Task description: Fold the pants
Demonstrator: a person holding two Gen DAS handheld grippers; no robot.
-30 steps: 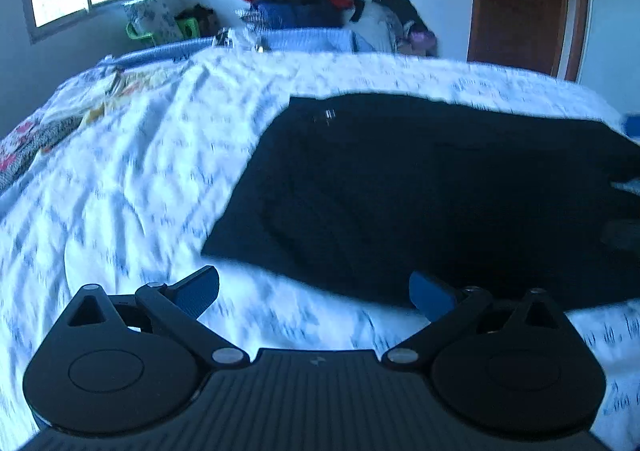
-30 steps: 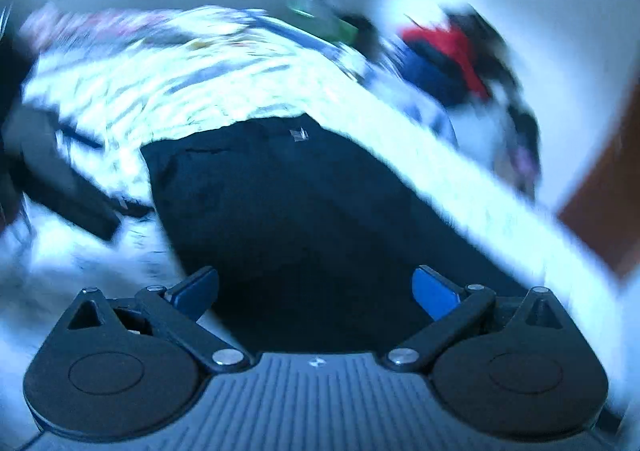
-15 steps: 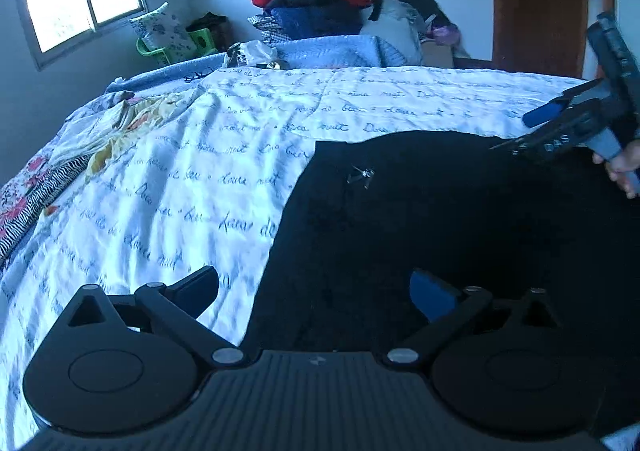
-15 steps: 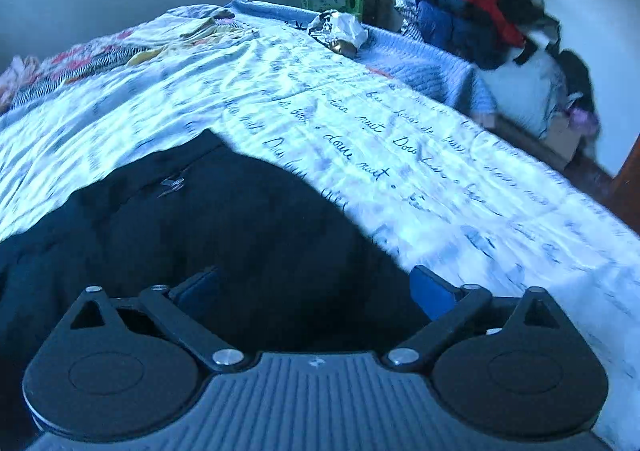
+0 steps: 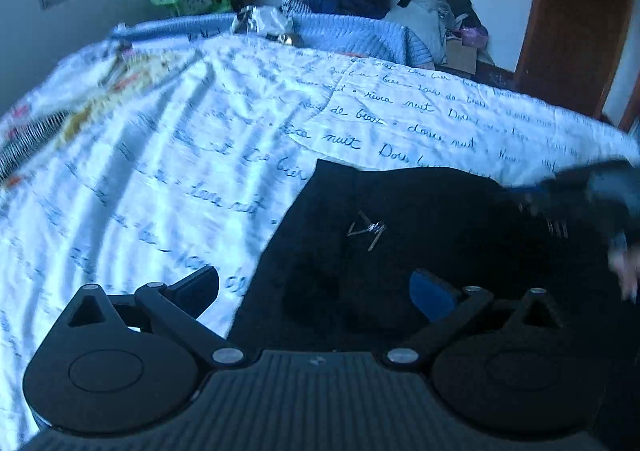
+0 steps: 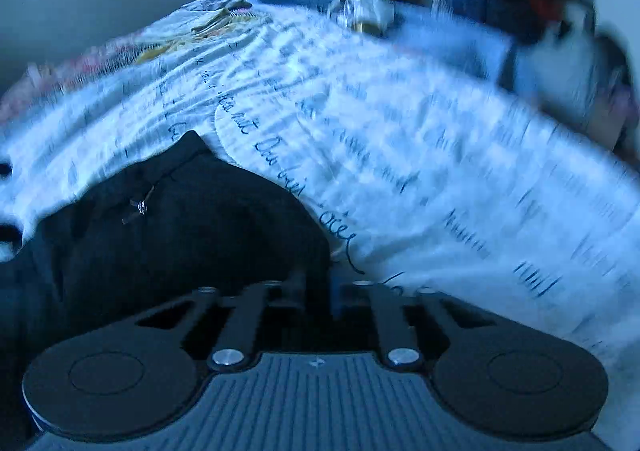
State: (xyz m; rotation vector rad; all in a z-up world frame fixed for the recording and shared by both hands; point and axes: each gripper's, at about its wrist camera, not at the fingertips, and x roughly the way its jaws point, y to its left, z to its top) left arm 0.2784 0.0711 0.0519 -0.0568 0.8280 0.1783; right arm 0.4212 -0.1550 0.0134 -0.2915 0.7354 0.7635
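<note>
Now the black pants lie spread on the bed, on a white cover with blue handwriting, and a small knot of drawstring shows near the waist. The right claw has just been closing; its jaws are together at the far edge of the dark cloth, and it seems to pinch that edge, though I cannot see the fabric between the pads. The left claw stands wide open above the near part of the pants and holds nothing.

To do this step well, I think the left claw should take the matching edge before any lifting, so that both sides rise together and the fold comes straight.

Much is hard to read: the right view is smeared, the legs of the pants run out of the picture, and the right claw appears in the left view only as a blur.
</note>
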